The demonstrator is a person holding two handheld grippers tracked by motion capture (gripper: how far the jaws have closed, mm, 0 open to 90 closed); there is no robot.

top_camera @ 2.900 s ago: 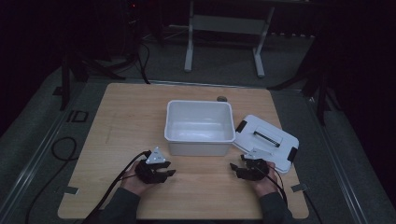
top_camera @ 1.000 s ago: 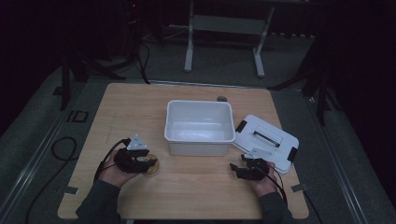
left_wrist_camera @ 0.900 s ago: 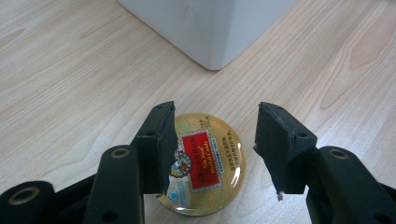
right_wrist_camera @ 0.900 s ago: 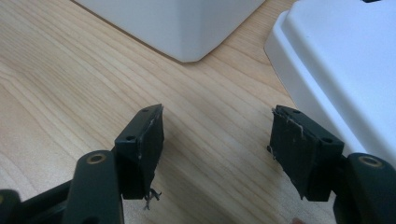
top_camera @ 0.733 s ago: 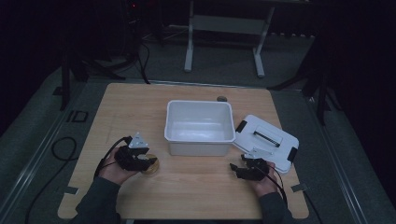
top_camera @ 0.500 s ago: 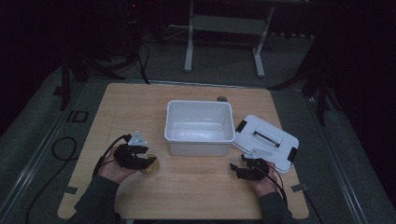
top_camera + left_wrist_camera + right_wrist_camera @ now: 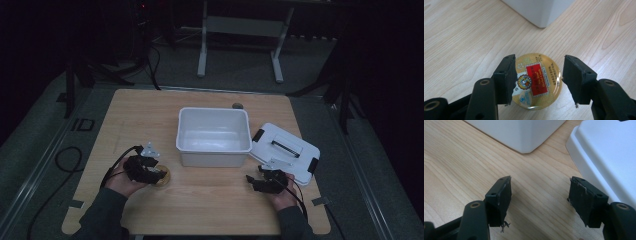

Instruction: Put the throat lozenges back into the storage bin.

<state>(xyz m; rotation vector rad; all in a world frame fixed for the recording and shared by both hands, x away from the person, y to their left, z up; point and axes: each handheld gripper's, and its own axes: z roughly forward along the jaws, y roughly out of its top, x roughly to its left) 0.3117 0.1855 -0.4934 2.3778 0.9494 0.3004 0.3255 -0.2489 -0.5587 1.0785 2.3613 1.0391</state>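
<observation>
I am taking the white bin [image 7: 214, 136] as my landmark on the worktop [image 7: 150, 107]: it is sitting open and empty near the middle, with its lid [image 7: 285, 150] lying flat just to its right. Off the bin's front left corner a small round gold tin [image 7: 537, 81] is lying flat on the wood, near the bin but not touching it. My left gripper [image 7: 537, 80] is straddling it, and its jaws have just been opening; the left pad is at the tin's rim and the right pad is standing clear, so nothing is clamping. I am judging the tin light, rigid and glossy, likely slippery on top, so I would be gripping across its rim. My right gripper [image 7: 540, 200] is hovering with jaws apart and empty off the bin's front right corner, beside the lid. Bare wood is leaving lifting room in front of the bin, though its wall is the edge to clear.
</observation>
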